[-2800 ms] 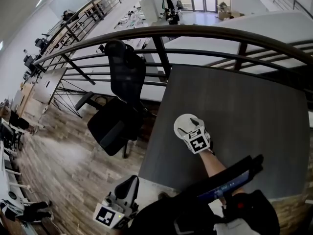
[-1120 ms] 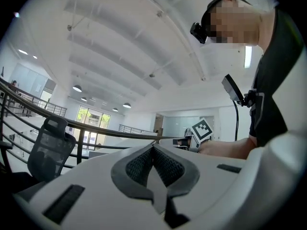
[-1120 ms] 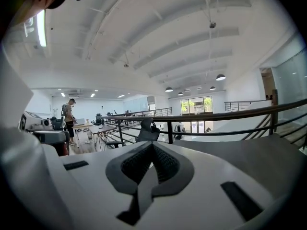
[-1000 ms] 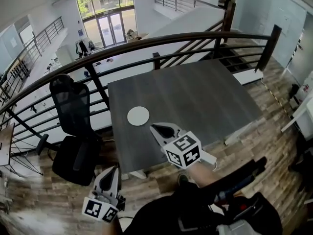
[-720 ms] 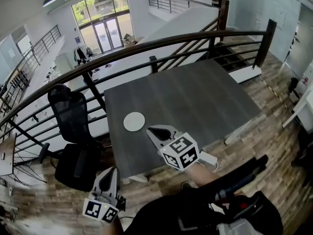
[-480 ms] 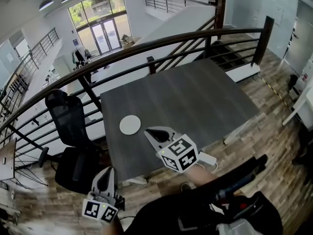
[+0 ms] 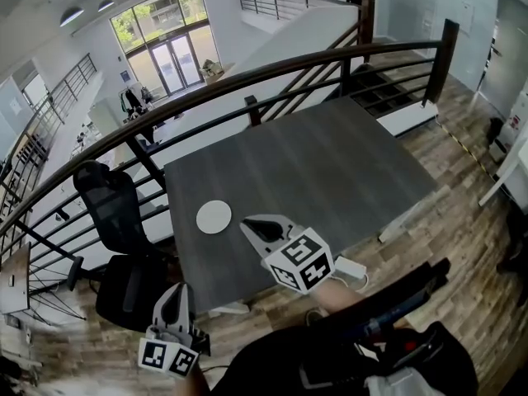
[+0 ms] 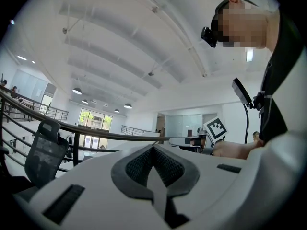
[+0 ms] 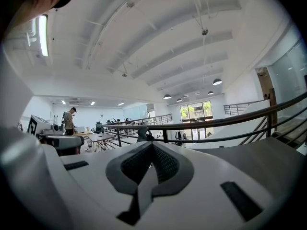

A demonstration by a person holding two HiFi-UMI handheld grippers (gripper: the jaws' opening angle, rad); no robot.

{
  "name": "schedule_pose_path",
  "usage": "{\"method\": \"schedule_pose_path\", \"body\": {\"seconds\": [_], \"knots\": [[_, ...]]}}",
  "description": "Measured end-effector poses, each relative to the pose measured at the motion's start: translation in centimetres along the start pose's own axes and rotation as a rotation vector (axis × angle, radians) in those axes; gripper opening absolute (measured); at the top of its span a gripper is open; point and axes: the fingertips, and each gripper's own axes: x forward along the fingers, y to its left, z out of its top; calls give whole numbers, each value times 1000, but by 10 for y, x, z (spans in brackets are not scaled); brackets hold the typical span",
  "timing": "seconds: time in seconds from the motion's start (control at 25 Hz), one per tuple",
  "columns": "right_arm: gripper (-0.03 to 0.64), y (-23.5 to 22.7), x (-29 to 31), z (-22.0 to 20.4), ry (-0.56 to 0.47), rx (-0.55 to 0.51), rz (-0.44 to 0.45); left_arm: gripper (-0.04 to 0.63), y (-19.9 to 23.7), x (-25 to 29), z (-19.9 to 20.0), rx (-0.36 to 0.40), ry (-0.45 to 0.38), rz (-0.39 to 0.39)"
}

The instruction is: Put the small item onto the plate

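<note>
A round white plate [image 7: 214,217] lies near the left edge of the dark grey table [image 7: 330,163]; I see nothing on it and no small item anywhere. My right gripper [image 7: 246,224] hovers just right of the plate, over the table's near edge, its jaws shut and empty. In the right gripper view the right gripper [image 9: 152,144] points level across the tabletop. My left gripper [image 7: 172,295] hangs low over the floor, off the table's near left corner, shut with nothing in it. Seen in its own view, the left gripper [image 8: 153,145] faces the railing.
A black office chair [image 7: 111,209] stands left of the table. A dark railing [image 7: 272,77] curves behind the table, with stairs at the back right. Wooden floor [image 7: 462,155] surrounds the table. My black phone mount [image 7: 396,304] sits at the bottom.
My right gripper, earlier right over the plate, now hovers nearer me at the table's edge. The view has swung, so the plate sits further left. Both grippers stay shut.
</note>
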Motion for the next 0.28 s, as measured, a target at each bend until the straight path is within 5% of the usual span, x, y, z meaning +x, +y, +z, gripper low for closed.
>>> {"method": "schedule_pose_path", "body": {"seconds": [0.28], "knots": [[2,-9,-11,3,-16,4,8,3,-11,11,-2,9,10,-1]]}}
